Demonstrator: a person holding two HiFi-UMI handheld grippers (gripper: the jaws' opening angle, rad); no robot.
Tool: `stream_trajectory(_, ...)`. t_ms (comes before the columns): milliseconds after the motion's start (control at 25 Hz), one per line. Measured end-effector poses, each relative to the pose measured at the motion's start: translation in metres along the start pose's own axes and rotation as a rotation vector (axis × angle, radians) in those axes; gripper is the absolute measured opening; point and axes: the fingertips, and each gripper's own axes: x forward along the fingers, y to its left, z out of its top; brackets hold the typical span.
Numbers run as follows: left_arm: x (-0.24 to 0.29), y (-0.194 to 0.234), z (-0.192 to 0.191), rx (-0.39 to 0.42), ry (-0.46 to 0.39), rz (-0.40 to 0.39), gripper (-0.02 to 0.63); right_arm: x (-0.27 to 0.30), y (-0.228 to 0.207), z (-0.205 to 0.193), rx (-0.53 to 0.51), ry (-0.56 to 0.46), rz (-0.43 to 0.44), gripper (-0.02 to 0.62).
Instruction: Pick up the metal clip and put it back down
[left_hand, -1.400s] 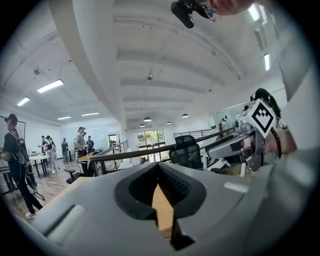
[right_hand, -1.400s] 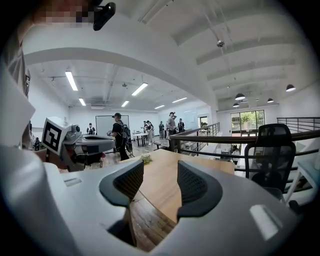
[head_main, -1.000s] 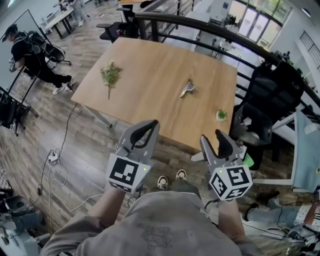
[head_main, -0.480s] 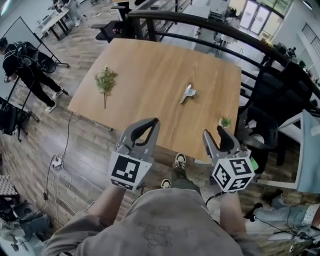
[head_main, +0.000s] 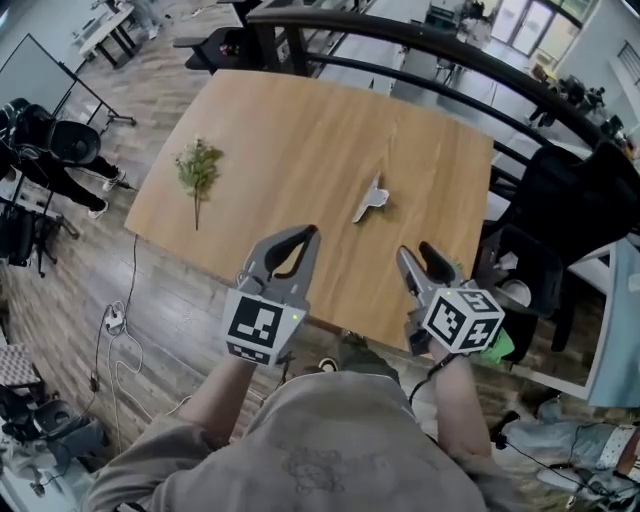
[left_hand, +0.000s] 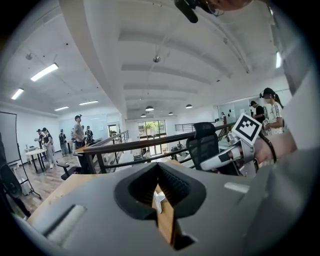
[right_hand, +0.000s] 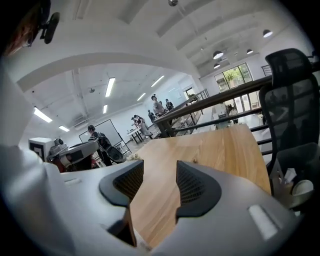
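The metal clip (head_main: 371, 198) lies on the wooden table (head_main: 300, 120), right of its middle. Both grippers hover over the table's near edge, short of the clip. My left gripper (head_main: 312, 232) is shut with its tips touching and nothing between them. In the left gripper view the clip (left_hand: 158, 200) shows through the oval gap behind the closed tips (left_hand: 158, 165). My right gripper (head_main: 418, 255) is open and empty, to the clip's near right. Bare tabletop shows between the pads (right_hand: 195, 187) in the right gripper view.
A green plant sprig (head_main: 197, 170) lies on the table's left part. A black railing (head_main: 420, 45) runs behind the table. A dark office chair (head_main: 525, 260) stands at the right edge. Cables (head_main: 115, 320) lie on the wooden floor at left.
The view has moved in toward the table. Both grippers have come forward from over the floor to over the table's near edge. The clip has not moved.
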Motion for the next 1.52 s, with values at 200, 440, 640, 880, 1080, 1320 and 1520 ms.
stream_trajectory(200, 0.046, 0.016, -0.019, 0.002, 0.062, 0.02, 0.002, 0.046, -0.043, -0.002, 0.073, 0.07, 0.005, 0.196)
stream_trajectory(440, 0.088, 0.023, -0.038, 0.008, 0.116, 0.009, 0.002, 0.088, -0.082, -0.005, 0.165, 0.117, 0.014, 0.196)
stream_trajectory(640, 0.109, 0.044, -0.056, -0.004, 0.16, 0.032, 0.002, 0.127, -0.103, -0.014, 0.232, 0.157, 0.003, 0.196)
stream_trajectory(880, 0.129, 0.054, -0.081, -0.015, 0.183, 0.017, 0.002, 0.166, -0.124, -0.038, 0.335, 0.211, -0.003, 0.196)
stream_trajectory(1080, 0.148, 0.061, -0.112, -0.057, 0.219, -0.013, 0.002, 0.197, -0.14, -0.055, 0.412, 0.239, -0.014, 0.196)
stream_trajectory(1320, 0.172, 0.07, -0.151, -0.147, 0.272, -0.071, 0.002, 0.233, -0.161, -0.073, 0.481, 0.277, -0.039, 0.195)
stream_trajectory(1520, 0.19, 0.076, -0.182, -0.171, 0.319, -0.109, 0.002, 0.26, -0.17, -0.088, 0.536, 0.295, -0.024, 0.193)
